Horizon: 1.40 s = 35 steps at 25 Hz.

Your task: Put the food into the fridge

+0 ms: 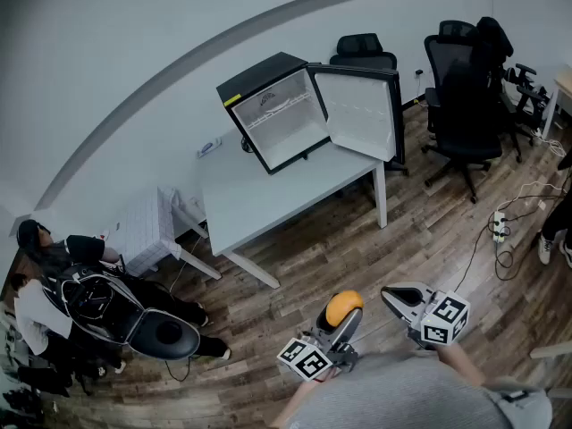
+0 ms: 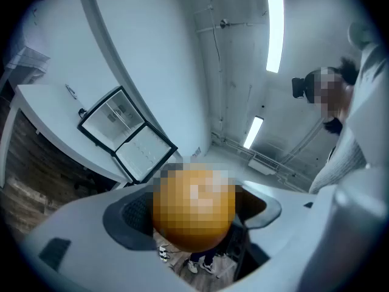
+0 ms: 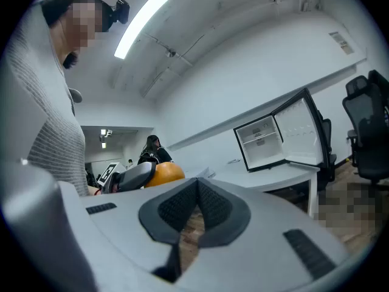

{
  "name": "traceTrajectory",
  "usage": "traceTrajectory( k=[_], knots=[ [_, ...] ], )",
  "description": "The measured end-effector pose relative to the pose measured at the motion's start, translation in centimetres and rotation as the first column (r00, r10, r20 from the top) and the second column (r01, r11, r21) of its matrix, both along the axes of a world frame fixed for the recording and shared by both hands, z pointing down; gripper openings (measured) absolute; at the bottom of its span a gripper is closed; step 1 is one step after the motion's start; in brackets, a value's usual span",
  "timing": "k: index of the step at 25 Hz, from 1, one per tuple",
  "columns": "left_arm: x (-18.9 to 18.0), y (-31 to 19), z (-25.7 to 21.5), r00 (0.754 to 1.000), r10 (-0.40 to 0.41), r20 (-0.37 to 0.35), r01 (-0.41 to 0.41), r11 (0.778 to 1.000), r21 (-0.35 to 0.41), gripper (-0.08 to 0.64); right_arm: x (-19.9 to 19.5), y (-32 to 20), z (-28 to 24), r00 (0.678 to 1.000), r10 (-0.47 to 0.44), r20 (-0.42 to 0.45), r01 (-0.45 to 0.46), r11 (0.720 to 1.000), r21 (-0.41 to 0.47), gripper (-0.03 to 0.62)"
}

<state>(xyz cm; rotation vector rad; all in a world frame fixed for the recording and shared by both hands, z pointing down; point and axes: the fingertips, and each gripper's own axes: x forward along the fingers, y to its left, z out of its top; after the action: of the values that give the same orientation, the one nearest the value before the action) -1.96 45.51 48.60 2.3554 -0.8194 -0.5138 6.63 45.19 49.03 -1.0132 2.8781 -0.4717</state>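
Note:
A small black fridge [image 1: 286, 110] stands on the white table [image 1: 259, 204] with its door [image 1: 362, 110] swung open and its white shelves bare. An orange fruit [image 1: 343, 307] sits between the jaws of my left gripper [image 1: 345, 318], which is shut on it low in the head view, well short of the table. In the left gripper view the orange [image 2: 193, 208] fills the gap between the pads and the fridge [image 2: 124, 132] lies far off. My right gripper [image 1: 404, 298] hovers just right of it, shut with nothing held [image 3: 196, 208]. The right gripper view shows the orange [image 3: 164, 173] too.
Black office chairs [image 1: 465, 88] stand right of the table. A power strip with cables [image 1: 499, 226] lies on the wood floor. A person [image 1: 80, 284] sits at the far left beside a white storage unit [image 1: 143, 231].

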Motion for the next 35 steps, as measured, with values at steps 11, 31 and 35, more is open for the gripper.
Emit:
traceTrajectory(
  k=[11, 31, 35],
  knots=[
    [-1.0, 0.5, -0.2, 1.0, -0.027, -0.011, 0.027, 1.0, -0.001, 0.388, -1.2, 0.4, -0.6, 0.999, -0.046, 0.009, 0.046, 0.999, 0.009, 0.012],
    [-1.1, 0.1, -0.2, 0.999, -0.037, 0.014, 0.037, 0.999, 0.0, 0.388, -2.3, -0.2, 0.3, 0.994, -0.08, 0.076, 0.084, 0.995, -0.06, 0.012],
    [-1.2, 0.0, -0.3, 0.999, -0.046, 0.014, 0.046, 0.999, -0.003, 0.388, -2.3, -0.3, 0.2, 0.993, -0.084, 0.081, 0.09, 0.994, -0.061, 0.014]
  ],
)
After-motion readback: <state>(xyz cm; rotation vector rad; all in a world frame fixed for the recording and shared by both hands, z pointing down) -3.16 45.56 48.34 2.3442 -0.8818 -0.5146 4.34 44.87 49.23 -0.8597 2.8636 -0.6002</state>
